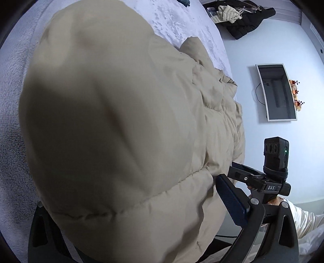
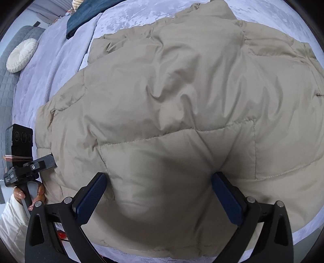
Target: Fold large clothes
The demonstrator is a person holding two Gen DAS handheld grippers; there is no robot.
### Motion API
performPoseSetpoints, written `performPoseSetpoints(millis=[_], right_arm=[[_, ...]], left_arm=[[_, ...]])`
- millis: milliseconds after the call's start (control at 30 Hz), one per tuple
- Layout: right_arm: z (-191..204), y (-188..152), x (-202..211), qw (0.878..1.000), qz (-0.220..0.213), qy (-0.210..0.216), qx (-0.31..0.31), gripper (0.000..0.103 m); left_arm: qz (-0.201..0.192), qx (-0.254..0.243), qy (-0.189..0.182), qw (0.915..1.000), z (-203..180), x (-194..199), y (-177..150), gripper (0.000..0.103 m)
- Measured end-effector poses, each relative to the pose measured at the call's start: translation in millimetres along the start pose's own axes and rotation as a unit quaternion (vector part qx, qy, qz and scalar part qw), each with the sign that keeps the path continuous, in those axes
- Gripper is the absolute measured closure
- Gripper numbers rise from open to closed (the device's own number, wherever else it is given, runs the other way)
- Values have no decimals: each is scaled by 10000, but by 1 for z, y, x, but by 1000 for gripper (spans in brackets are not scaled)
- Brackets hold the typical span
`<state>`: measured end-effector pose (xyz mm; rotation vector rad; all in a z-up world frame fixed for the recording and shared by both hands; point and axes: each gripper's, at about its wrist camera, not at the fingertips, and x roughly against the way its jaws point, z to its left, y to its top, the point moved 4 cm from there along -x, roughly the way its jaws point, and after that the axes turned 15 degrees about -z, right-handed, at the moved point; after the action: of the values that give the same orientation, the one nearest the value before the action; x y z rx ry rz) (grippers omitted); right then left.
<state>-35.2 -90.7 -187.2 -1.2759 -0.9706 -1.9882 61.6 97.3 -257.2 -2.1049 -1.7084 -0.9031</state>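
Observation:
A large beige quilted puffer jacket [image 2: 182,101] lies spread on a lilac bed cover [image 2: 60,66]. My right gripper [image 2: 160,194] has its jaws wide apart, one blue pad [image 2: 91,200] on each side of a puffed fold at the jacket's near edge, pressing into it. In the left wrist view the jacket [image 1: 111,121] bulges over the lens and hides my left gripper's left finger; only the right blue pad [image 1: 230,200] shows against the fabric. The other gripper [image 1: 261,180] shows at the jacket's edge to the right.
A dark blue garment [image 2: 81,18] and a round white cushion [image 2: 21,55] lie at the far left of the bed. Black and cream clothes [image 1: 239,16] lie on the floor beyond the bed. A wall screen [image 1: 277,91] is to the right.

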Motion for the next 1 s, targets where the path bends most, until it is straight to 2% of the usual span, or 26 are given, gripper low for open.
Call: performPoseSetpoints(millis=[33,100,133,233,300,333,400,567,700,733,767,833,867,1000], right_arm=[[-1,0,0,10000,-3,-3,-5,0],[-2,1,0,10000,-12,-9,-38,0],[-2,2,0,10000,-9,-13,-49,0],[-1,5,1,10000,38,33,-40,0],[-1,5,6,9999,81,119,-46,0],[-1,6,9,9997,100,196,-65,0],[-3,7,18,9994,70,324,-97,0],[-19,17,43,9981,-411,425,-197,0],[-40,26,47,9943,-599,620,-628,2],[-46,27,46,9930,-637,684,-727,17],[-49,27,43,9921,-642,733,-785,51],[-57,26,32,9922,-528,725,-863,89],[-62,27,26,9915,-475,784,-925,94],[-74,28,1,9854,-314,1231,-1130,97]], left_arm=[[18,-12,-35,10000,-2,-1,0,0],[103,60,-245,9996,-7,0,0,29],[179,91,-261,9995,-9,-3,0,49],[141,-67,-235,9996,-19,8,-4,64],[83,-63,-308,9995,-28,15,-2,65],[43,-64,-382,9992,-34,20,-1,70],[-38,-42,-548,9985,-49,29,0,70],[-82,66,-843,9964,-92,41,7,70],[-67,-50,-756,9971,-132,38,11,70],[-60,-80,-726,9973,-142,36,11,70],[-61,-112,-682,9976,-155,34,11,70],[-69,-155,-547,9984,-176,28,9,70],[-80,-160,-449,9988,-187,24,8,70],[-145,-196,-56,9997,-226,2,5,70]])
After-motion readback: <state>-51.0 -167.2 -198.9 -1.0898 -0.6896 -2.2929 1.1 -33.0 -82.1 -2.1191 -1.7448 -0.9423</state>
